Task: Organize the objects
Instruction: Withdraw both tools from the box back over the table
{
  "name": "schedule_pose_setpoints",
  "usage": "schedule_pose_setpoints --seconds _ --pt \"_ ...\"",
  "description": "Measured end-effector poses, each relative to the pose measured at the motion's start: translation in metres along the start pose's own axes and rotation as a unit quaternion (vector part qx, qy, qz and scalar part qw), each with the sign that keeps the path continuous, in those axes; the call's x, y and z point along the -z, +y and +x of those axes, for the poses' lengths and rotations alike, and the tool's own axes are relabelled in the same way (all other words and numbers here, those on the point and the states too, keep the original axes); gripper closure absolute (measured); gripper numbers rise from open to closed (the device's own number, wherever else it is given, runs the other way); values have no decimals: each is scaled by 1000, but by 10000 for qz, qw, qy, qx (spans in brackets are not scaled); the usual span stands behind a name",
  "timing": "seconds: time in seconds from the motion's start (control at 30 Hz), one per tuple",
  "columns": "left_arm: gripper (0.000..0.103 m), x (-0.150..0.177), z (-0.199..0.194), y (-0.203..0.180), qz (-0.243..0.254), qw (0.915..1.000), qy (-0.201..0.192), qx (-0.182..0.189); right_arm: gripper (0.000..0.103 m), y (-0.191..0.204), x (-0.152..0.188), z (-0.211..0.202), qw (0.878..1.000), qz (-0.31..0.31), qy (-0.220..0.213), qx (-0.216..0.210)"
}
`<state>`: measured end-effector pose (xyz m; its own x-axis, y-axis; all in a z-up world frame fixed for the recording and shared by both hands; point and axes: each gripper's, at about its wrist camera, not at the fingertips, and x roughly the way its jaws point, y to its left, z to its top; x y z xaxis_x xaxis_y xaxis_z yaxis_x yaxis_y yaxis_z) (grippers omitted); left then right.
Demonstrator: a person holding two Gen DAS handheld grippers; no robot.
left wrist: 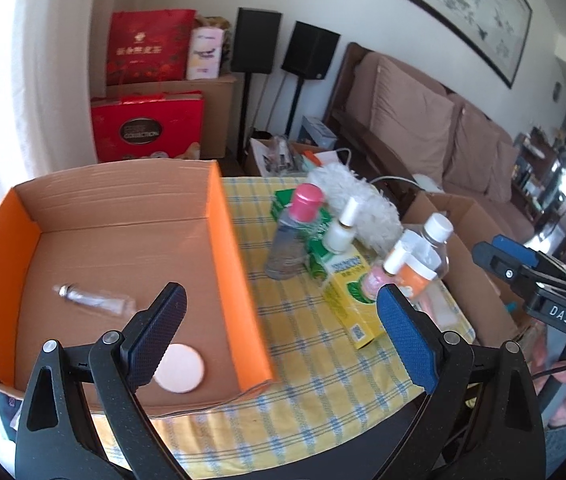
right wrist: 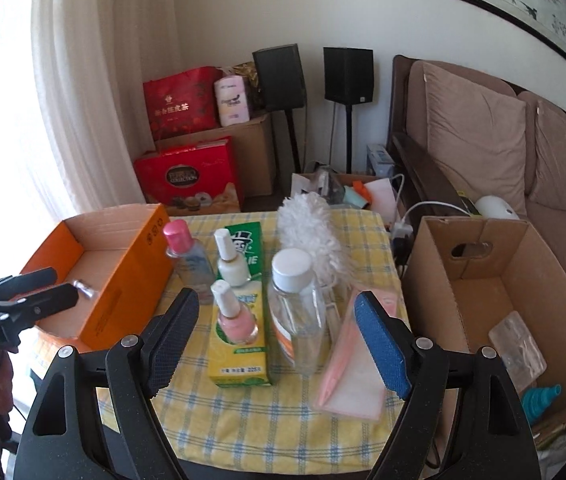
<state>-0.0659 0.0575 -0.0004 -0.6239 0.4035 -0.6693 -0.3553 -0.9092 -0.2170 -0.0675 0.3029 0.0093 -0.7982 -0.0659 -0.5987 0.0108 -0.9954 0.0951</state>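
An orange cardboard box (left wrist: 227, 240) (right wrist: 131, 276) stands at the table's left and holds a small clear bottle (left wrist: 91, 300) and a round pink compact (left wrist: 179, 368). My left gripper (left wrist: 279, 320) is open and empty above the box's right wall. My right gripper (right wrist: 275, 332) is open and empty above the table's front. Before it stand a pink nail polish (right wrist: 235, 316), a white nail polish (right wrist: 231, 260), a clear white-capped bottle (right wrist: 295, 312), a pink-capped bottle (right wrist: 187, 256), toothpaste boxes (right wrist: 239, 360) and a pink packet (right wrist: 355, 368).
A white fluffy duster (right wrist: 311, 236) lies at the back of the yellow checked tablecloth (right wrist: 283, 420). A brown cardboard box (right wrist: 495, 288) with a few items stands to the right. A sofa, speakers and red gift bags are behind.
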Motion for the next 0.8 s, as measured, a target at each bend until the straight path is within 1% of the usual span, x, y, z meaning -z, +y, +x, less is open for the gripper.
schedule_pose_setpoints --seconds 0.23,0.33,0.53,0.63,0.7,0.8 --pt "8 2 19 -35 357 9993 4 110 22 -15 1 4 9999 143 -44 68" --pt "8 1 31 -48 427 9989 22 180 23 -21 0 6 9998 176 -68 83" --pt "8 -3 54 -65 504 9979 -8 399 32 -28 -2 13 9997 214 -112 -95" --pt "13 -4 65 -72 576 9974 33 429 38 -30 -3 20 9997 196 -76 -116" --pt "13 -4 72 -76 619 9970 60 455 43 -31 -5 24 9996 206 -60 -168" --pt "18 -4 81 -80 671 9964 90 515 45 -32 -7 28 9995 187 -45 -247"
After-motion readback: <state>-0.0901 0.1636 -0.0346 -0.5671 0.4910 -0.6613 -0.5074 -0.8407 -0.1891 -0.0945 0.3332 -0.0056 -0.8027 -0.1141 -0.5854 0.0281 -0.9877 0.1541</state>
